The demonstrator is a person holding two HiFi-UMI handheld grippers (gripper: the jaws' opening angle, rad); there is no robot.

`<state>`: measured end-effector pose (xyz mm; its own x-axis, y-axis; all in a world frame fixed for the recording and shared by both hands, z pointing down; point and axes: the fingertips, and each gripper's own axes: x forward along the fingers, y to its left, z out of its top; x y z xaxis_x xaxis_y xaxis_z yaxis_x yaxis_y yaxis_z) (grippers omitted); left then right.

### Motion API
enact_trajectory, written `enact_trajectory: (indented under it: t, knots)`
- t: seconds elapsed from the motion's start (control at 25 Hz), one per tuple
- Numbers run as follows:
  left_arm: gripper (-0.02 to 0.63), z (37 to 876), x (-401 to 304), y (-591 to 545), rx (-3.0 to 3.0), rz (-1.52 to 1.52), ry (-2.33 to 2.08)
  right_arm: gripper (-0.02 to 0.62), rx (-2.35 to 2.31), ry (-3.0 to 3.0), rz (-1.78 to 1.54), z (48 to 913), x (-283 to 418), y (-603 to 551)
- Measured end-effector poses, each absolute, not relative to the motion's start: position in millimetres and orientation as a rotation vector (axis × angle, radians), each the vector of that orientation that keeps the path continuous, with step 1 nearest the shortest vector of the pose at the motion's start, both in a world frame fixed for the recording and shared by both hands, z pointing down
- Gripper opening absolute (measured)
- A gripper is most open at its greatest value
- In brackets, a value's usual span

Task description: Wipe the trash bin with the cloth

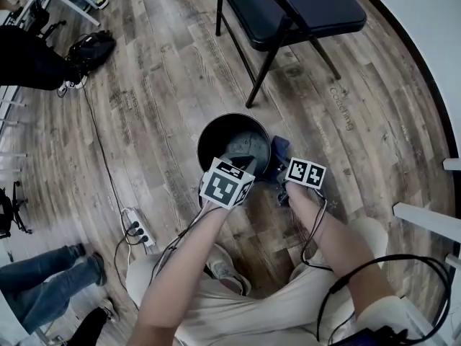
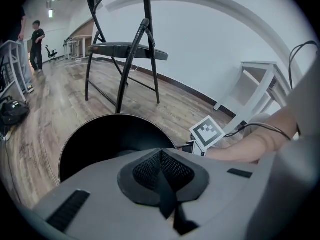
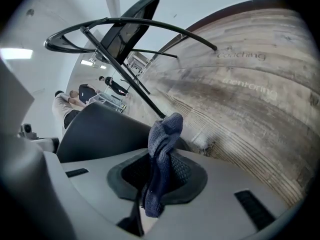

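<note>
Cloth (image 3: 162, 149) clamped in right gripper (image 1: 282, 170), seemingly tilted toward trash bin (image 1: 209, 132).

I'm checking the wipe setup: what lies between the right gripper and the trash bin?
Only the blue cloth, pinched in the right gripper and sticking out toward the trash bin; the right gripper view shows it.

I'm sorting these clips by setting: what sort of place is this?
Probably an office or training room rather than a home: a black folding chair, "coaching" lettering on the plank floor, and a power strip.
</note>
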<state>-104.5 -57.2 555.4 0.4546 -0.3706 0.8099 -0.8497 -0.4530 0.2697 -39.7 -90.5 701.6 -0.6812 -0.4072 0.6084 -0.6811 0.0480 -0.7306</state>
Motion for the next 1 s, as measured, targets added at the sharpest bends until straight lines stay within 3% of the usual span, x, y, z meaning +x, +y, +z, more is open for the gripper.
enact_trajectory:
  t: [1.0]
  knots:
    - [0.011,537.2,-94.8,-54.3,2.118,0.979,-0.997,0.063,1.023,-1.760,1.912,796.0,-40.1,-65.3]
